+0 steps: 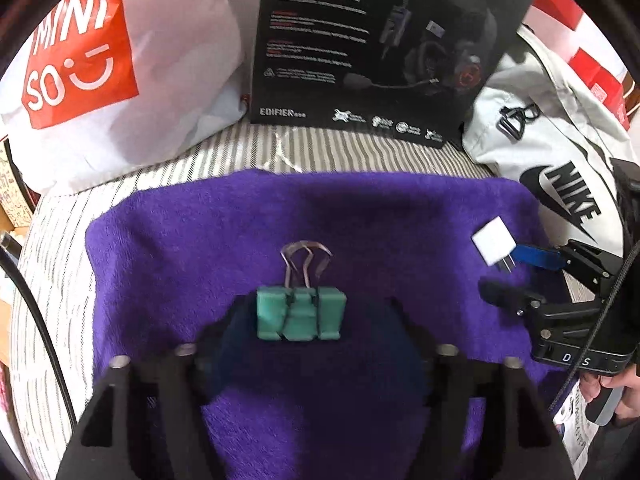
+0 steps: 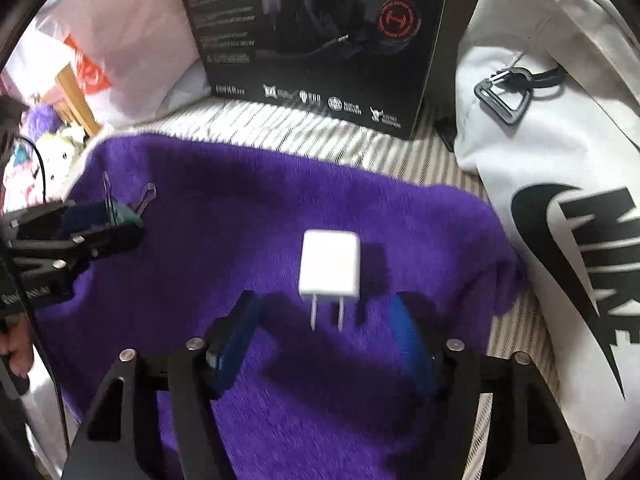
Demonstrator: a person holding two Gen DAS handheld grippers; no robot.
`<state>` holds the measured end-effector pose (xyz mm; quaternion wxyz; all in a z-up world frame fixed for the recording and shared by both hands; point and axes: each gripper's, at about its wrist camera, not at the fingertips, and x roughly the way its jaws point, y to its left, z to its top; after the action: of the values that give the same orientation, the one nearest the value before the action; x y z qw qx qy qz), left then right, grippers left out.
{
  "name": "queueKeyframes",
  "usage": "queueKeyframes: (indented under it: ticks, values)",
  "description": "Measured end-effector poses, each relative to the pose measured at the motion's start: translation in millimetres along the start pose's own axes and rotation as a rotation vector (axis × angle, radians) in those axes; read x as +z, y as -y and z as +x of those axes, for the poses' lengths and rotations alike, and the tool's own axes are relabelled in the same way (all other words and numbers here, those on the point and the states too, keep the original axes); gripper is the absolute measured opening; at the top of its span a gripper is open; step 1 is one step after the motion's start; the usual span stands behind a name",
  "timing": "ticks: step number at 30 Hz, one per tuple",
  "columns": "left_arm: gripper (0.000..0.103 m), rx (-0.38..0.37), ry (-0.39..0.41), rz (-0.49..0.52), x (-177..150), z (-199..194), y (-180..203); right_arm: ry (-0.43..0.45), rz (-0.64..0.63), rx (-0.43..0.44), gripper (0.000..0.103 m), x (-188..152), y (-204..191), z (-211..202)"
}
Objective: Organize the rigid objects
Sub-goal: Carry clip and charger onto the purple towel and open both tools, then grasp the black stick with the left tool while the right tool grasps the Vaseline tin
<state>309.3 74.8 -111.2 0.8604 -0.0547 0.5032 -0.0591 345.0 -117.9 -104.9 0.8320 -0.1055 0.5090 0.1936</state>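
One green metal binder clip (image 1: pixel 300 314), one white two-pronged plug adapter (image 2: pixel 330 266), one purple fuzzy cloth (image 1: pixel 360 208), one black headset box (image 1: pixel 380 40) at upper centre, two white bags (image 1: pixel 120 60).

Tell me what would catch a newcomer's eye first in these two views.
Probably the purple cloth spread over the striped bedding. On it lie a green binder clip between the open left gripper's fingers, and a white plug adapter just ahead of the open right gripper.
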Motion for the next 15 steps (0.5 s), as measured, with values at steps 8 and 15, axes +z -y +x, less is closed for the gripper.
queueKeyframes:
  ticks: [8,15]
  values:
    - [0.07,0.034,0.025,-0.05,-27,-36,-1,0.033,0.075,0.039,0.068,-31,10,-44]
    - [0.071,0.046,0.066,-0.033,-86,-99,23,0.117,0.102,0.064,0.068,-82,0,-115]
